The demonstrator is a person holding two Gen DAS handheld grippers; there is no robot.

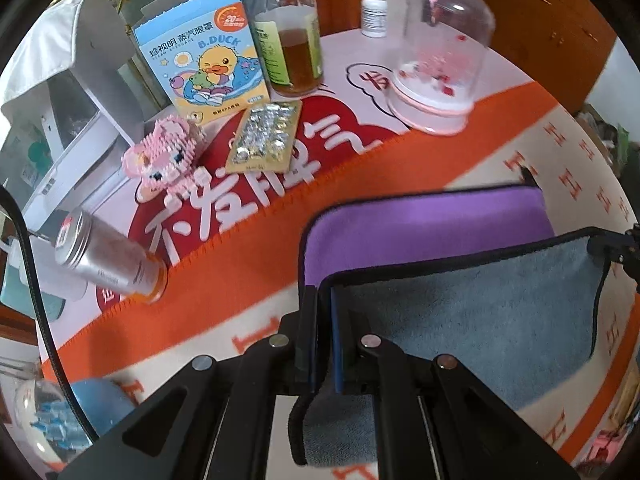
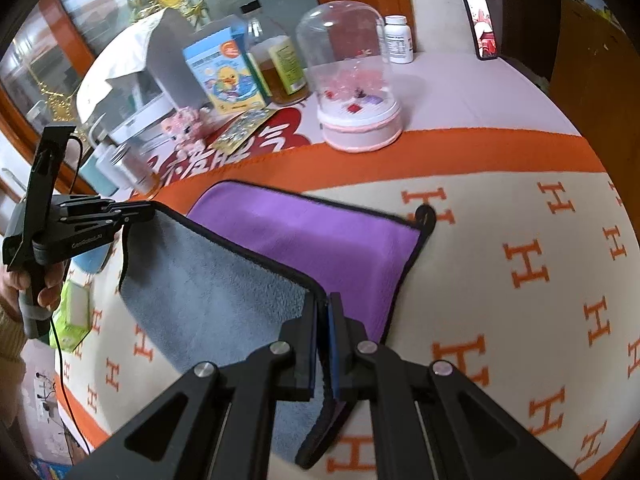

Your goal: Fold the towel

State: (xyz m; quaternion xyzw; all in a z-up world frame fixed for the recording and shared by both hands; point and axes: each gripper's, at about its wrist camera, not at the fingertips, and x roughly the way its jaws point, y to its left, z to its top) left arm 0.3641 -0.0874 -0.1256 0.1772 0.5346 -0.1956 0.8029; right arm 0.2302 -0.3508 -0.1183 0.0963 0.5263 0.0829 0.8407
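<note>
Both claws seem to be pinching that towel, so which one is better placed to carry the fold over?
Neither alone, probably. The left claw and the right claw each pinch a corner of the lifted grey side of the towel, with the purple half lying flat beyond. Both should move together.

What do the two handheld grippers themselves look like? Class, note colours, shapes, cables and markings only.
Both the left gripper and right gripper are matte black linkage arms with silver rivets and flat fingers faced with blue pads. The left one carries pale lettering on its body, a thin black cable, and a cream sleeve shows beneath.
</note>
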